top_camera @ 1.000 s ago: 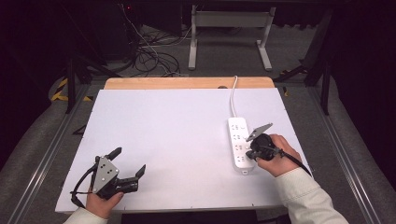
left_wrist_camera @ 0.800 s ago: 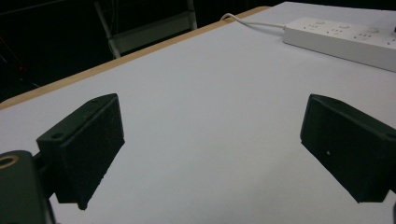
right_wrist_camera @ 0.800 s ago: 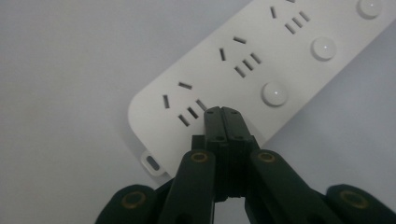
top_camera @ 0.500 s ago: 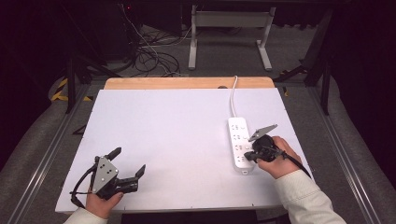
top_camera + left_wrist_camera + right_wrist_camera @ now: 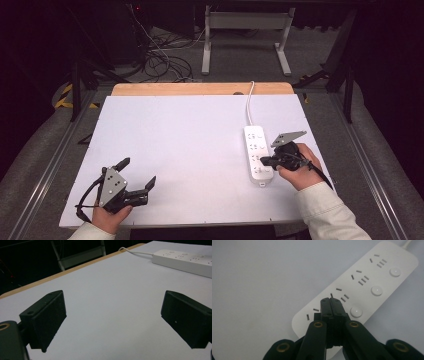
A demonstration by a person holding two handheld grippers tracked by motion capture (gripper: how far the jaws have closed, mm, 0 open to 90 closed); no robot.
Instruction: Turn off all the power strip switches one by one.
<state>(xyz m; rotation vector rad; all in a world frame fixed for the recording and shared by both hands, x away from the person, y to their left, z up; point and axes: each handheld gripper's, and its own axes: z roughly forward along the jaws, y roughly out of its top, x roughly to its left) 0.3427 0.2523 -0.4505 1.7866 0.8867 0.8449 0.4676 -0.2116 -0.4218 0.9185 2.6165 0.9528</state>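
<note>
Right gripper (image 5: 264, 161), jaws pressed together with nothing between them, points its tip down over the white power strip (image 5: 257, 150) at the worktop's (image 5: 190, 145) right side, near a round switch button (image 5: 356, 311), seemingly ready to press. Left gripper (image 5: 136, 176) rests near the front left edge, jaws spread wide and empty, well apart from the strip.

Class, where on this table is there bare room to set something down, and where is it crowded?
Bare: the whole stretch between the left gripper and the power strip, back to the wooden edge. Crowded: the right side, where the shut right gripper hovers over the strip.
</note>
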